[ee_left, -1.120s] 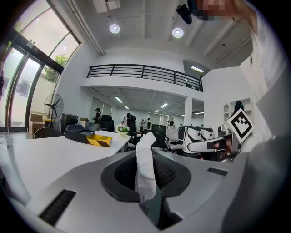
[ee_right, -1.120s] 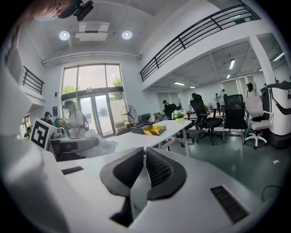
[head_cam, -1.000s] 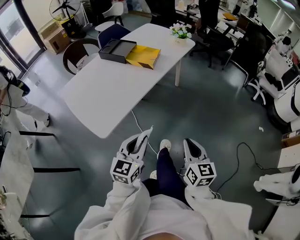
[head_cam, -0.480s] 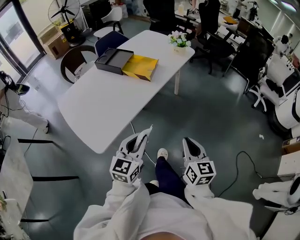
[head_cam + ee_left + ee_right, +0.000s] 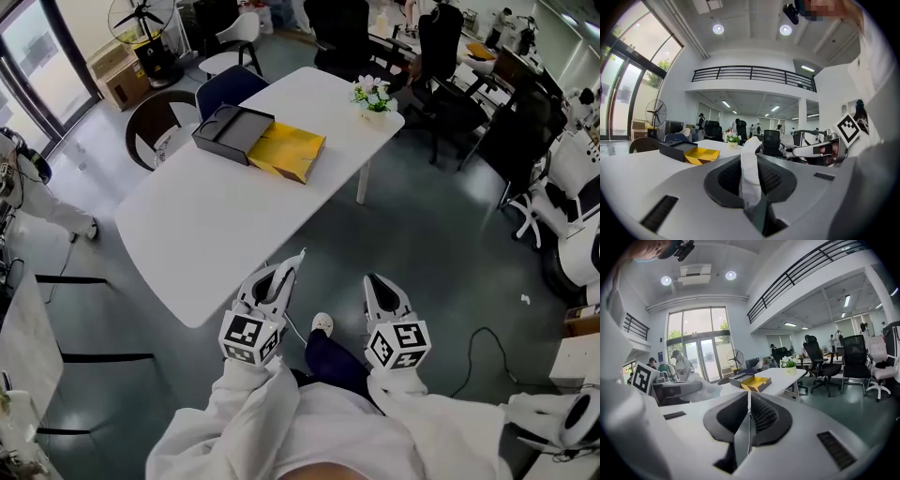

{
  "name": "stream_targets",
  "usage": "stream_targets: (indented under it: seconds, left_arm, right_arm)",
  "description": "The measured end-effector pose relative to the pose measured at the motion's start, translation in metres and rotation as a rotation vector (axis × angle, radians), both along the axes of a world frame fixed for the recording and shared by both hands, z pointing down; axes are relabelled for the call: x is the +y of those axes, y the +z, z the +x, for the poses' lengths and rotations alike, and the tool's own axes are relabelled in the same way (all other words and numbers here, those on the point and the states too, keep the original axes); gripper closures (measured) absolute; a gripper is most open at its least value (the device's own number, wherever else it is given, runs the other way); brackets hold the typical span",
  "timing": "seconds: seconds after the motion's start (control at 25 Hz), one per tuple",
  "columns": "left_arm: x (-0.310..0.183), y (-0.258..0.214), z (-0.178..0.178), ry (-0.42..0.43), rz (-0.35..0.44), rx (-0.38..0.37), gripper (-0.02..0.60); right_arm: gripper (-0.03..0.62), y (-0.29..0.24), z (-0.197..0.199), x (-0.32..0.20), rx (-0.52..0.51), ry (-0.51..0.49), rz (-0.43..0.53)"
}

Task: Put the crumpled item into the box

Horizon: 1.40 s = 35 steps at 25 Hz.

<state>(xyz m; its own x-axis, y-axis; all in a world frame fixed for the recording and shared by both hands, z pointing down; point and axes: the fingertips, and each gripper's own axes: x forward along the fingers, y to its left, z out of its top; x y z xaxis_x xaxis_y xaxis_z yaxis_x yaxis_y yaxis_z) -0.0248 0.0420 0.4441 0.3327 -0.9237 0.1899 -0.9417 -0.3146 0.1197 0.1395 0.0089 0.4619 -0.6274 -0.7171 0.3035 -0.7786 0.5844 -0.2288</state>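
My left gripper (image 5: 283,275) is shut on a white crumpled paper item (image 5: 299,258) that sticks up out of the jaw tips. In the left gripper view the crumpled item (image 5: 750,171) stands pinched between the dark pads. My right gripper (image 5: 377,284) is shut with nothing in it, its jaws meeting (image 5: 749,401). Both grippers hang over the grey floor, short of the white table (image 5: 211,230). At the table's far end lies the dark grey box (image 5: 231,128), open, with a yellow tray (image 5: 287,152) beside it. The box (image 5: 678,148) also shows ahead in the left gripper view.
A small flower pot (image 5: 376,95) stands at the table's far corner. Round chairs (image 5: 161,120) sit behind the table and black office chairs (image 5: 448,94) to the right. A cable (image 5: 487,347) lies on the floor. A person in white (image 5: 28,192) is at the left edge.
The table has slid a little right and nearer in the head view as the person walks. Both grippers keep their pose, the left still holding the crumpled item.
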Motion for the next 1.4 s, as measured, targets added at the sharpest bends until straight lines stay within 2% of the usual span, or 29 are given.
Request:
stream_targets:
  seconds: [0.4, 0.76, 1.12, 1.4]
  left_arm:
    - [-0.067, 0.002, -0.01, -0.036, 0.002, -0.006, 0.518]
    - [-0.112, 0.005, -0.02, -0.102, 0.036, -0.003, 0.518]
    - [-0.106, 0.009, -0.023, -0.133, 0.001, -0.015, 0.518]
    - [-0.108, 0.015, -0.02, -0.12, -0.01, -0.028, 0.518]
  right_arm:
    - [0.553, 0.005, -0.005, -0.074, -0.007, -0.022, -0.005]
    - [0.553, 0.01, -0.02, -0.129, -0.006, -0.093, 0.019]
    - [0.553, 0.015, -0.036, -0.124, -0.022, -0.156, -0.006]
    - [0.553, 0.029, -0.029, -0.124, -0.028, -0.128, -0.042]
